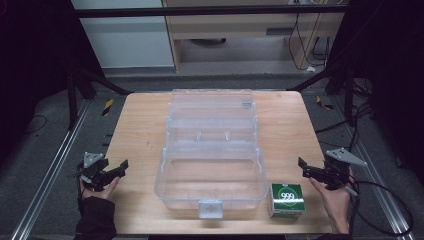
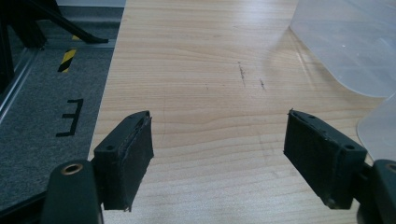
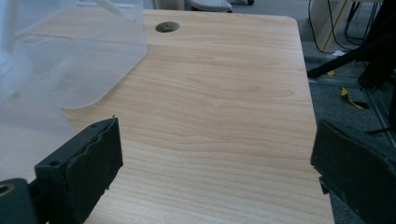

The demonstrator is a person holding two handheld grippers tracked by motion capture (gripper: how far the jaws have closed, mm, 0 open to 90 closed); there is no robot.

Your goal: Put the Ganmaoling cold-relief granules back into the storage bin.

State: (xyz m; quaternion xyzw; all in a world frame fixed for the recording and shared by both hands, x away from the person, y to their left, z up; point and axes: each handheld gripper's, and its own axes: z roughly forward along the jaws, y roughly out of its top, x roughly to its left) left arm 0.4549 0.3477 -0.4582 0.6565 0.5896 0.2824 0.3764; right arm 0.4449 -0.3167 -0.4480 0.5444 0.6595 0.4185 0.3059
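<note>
**High view: clear box open between two idle claws**

High view shows a clear plastic hinged storage box standing open in the middle of the light wooden table, its lid tilted back on the far side and a small latch tab at its near edge. The box lies between the two claws, to the right of the left gripper and to the left of the right gripper. A small green-and-white carton printed with "999" sits just beside the box's near right corner, a little nearer the person than the right gripper and to its left.

The left gripper, held in the left hand at the table's left edge, has its jaws spread wide with nothing between them; in the left gripper view only bare wood lies in the gap, with the clear box off to its right. The right gripper, held in the right hand near the table's right edge, is likewise wide open and grips nothing, the box wall showing to its left.

Dark grey carpeted floor surrounds the table.
</note>
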